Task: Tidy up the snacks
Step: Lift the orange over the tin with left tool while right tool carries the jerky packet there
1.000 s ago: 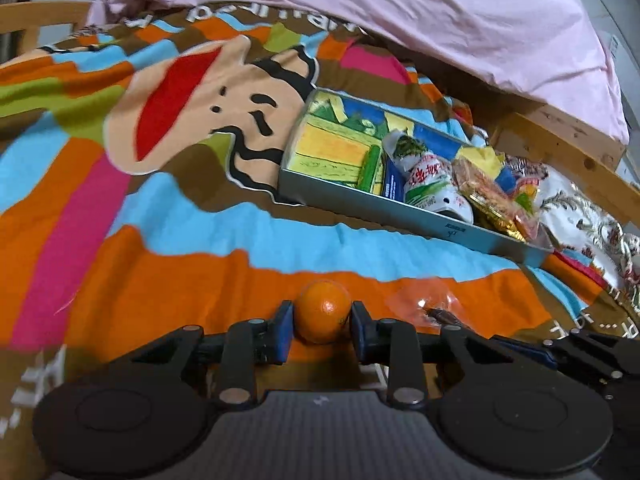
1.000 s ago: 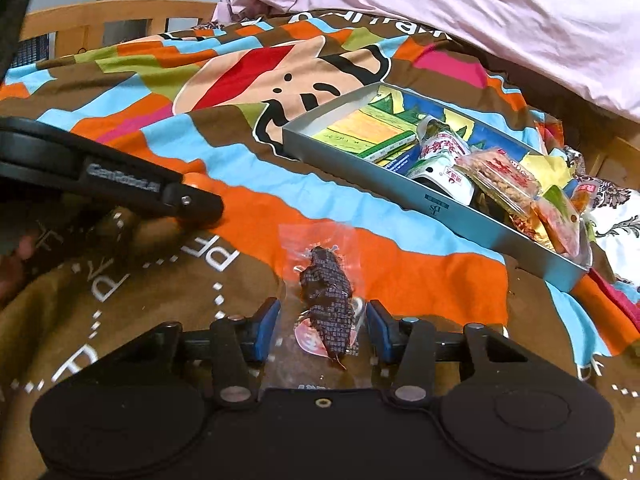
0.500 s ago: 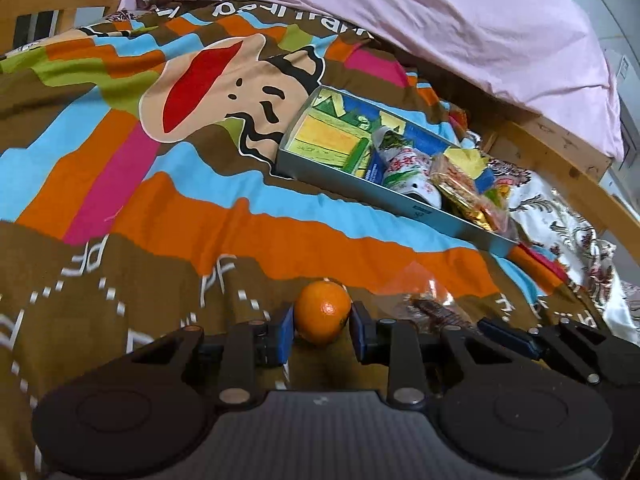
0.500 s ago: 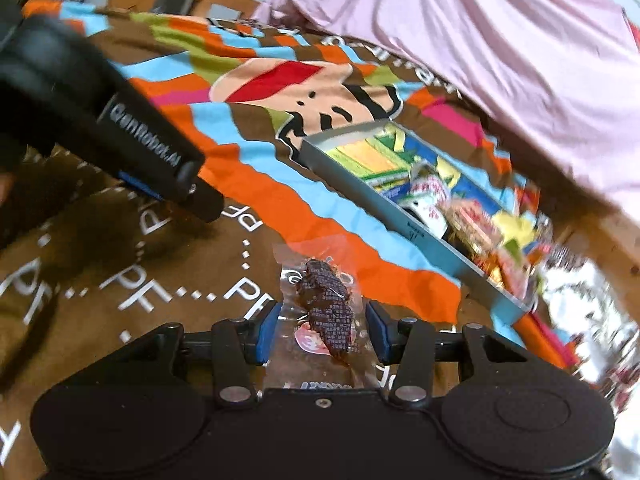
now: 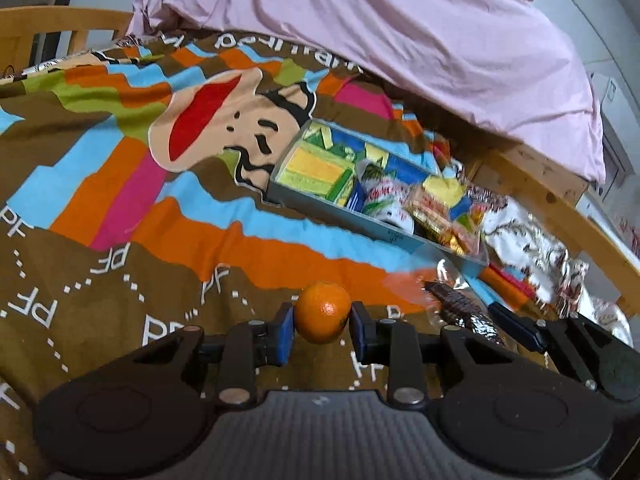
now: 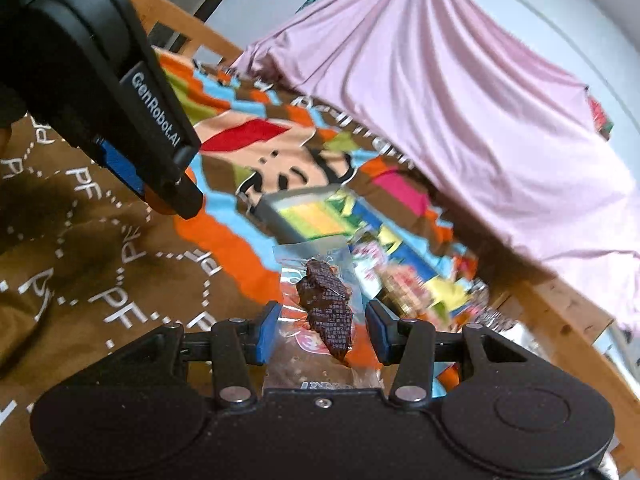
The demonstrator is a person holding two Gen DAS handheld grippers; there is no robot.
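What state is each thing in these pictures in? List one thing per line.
Left hand-held gripper: shut on the orange.
Orange: held, lifted.
Right hand-held gripper: shut on the snack packet.
Snack packet: sealed, held.
Grey tray: open, part-filled, lying on the bedspread.
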